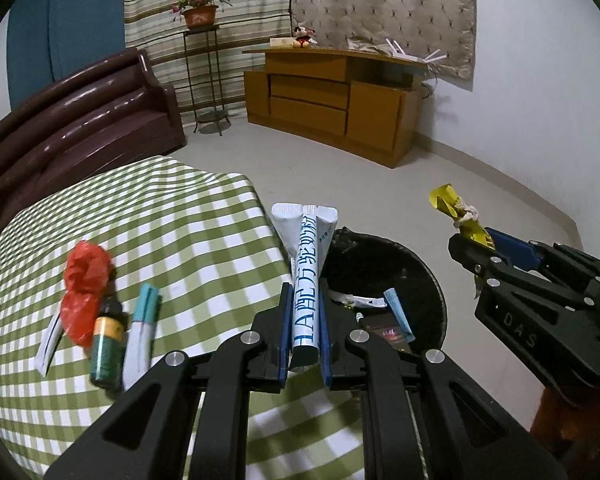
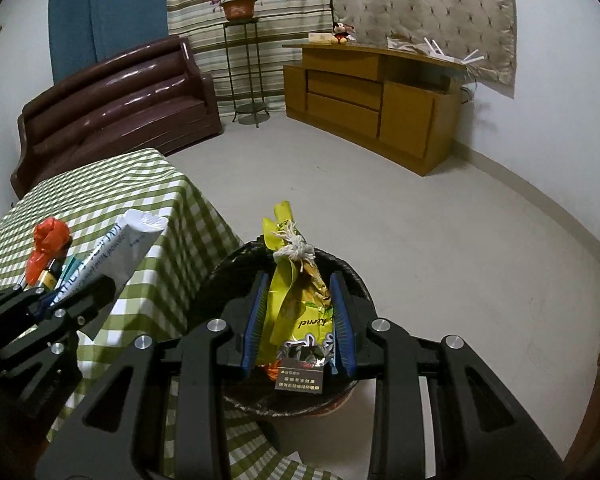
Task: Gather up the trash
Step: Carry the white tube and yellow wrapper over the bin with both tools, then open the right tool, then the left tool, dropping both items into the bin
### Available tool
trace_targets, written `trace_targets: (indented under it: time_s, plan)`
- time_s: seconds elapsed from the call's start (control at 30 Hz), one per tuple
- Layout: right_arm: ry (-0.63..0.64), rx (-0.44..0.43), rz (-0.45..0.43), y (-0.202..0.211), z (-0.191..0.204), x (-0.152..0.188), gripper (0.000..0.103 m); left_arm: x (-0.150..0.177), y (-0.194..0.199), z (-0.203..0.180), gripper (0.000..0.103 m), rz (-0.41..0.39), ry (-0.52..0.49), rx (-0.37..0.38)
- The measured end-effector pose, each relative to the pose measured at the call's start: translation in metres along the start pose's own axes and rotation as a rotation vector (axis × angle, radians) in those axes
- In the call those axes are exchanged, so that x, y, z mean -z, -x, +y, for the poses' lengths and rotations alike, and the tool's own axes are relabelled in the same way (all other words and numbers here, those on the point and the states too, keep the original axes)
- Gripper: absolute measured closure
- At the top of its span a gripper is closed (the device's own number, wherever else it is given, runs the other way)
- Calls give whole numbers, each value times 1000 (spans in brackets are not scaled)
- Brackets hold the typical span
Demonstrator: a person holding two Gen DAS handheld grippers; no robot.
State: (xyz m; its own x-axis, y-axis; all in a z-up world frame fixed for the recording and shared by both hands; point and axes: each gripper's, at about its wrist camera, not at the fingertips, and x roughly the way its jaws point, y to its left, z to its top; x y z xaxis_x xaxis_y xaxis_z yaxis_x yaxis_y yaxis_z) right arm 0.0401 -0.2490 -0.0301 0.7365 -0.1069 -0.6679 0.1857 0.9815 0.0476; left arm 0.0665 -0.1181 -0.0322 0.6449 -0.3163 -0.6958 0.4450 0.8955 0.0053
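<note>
Pointing forward and down over the near right edge of the table (image 1: 172, 208), the left gripper (image 1: 305, 292) has its blue pads clamped on a white sachet (image 1: 306, 268) with blue lettering. The sachet stands up between the fingers, and its flared far end reaches past the table edge, beside the left rim of the bin (image 1: 428, 276). In the right wrist view the same gripper (image 2: 50, 304) shows at the left edge, tilted, with the sachet (image 2: 116, 252) slanting up and to the right out of it.

To its right, the right gripper (image 2: 300, 312) also tilts downward and is directly over the bin (image 2: 352, 276), which stands on the floor just beside the table (image 2: 140, 184). Its jaws stand at a narrow gap, pressed on a crumpled yellow wrapper (image 2: 296, 304) tied near its top with a white string (image 2: 294, 250). The wrapper's top juts beyond the fingertips. From the left wrist view this gripper (image 1: 476, 248) comes in from the right side, above the far right rim of the bin, and the wrapper (image 1: 456, 212) sticks up and to the left of its tips.

Inside the bin lie a dark box (image 2: 300, 374) with white print and some paper scraps (image 1: 364, 302). On the checked cloth, to the left, remain a red bag (image 1: 86, 280), a green bottle (image 1: 106, 344), a teal and white packet (image 1: 142, 332) and a white strip (image 1: 48, 344), bunched close together.
</note>
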Motion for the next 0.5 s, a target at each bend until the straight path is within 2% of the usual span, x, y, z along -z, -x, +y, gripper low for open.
trace_targets:
  time_s: [0.43, 0.5]
  plan:
    - [-36, -7, 23, -23, -15, -3, 72, -12, -25, -14, 90, 27, -36, 3]
    - [-43, -10, 26, -25, -18, -3, 72, -7, -26, -15, 82, 36, -37, 4]
